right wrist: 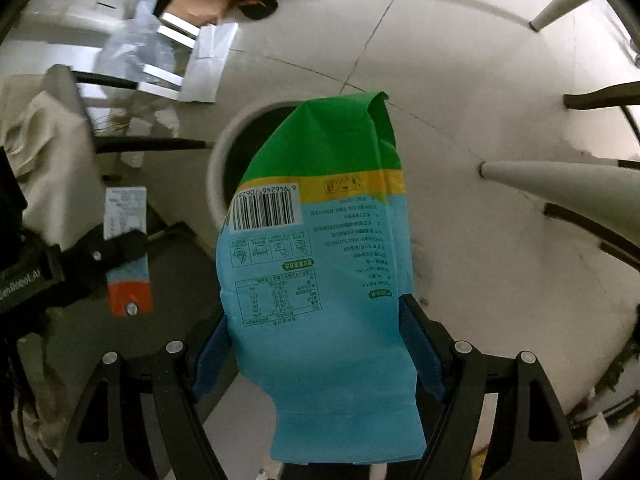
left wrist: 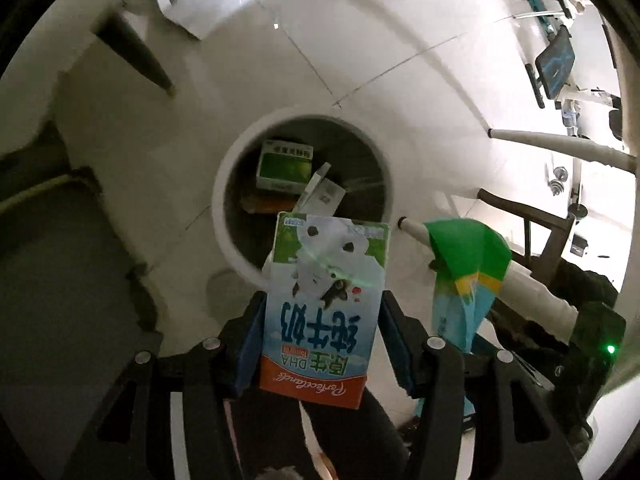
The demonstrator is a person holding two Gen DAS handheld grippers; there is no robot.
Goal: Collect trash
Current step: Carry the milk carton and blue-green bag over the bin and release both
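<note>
White tiled floor [left wrist: 400, 80], round bin [left wrist: 224, 200] below, left fingers [left wrist: 256, 332] pinching milk carton [left wrist: 324, 312] lengthwise binward, right fingers [right wrist: 420, 344] pinching pouch [right wrist: 320, 280].

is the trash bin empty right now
No, in the left wrist view the white bin already holds a green box and other scraps.

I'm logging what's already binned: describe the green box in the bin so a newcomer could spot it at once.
Start at the round white trash bin on the pale tiled floor, seen in the left wrist view beyond the milk carton held in the left tool. Inside, toward the far wall, lies the green box. It is the only green item there; a white carton leans beside it.
</note>
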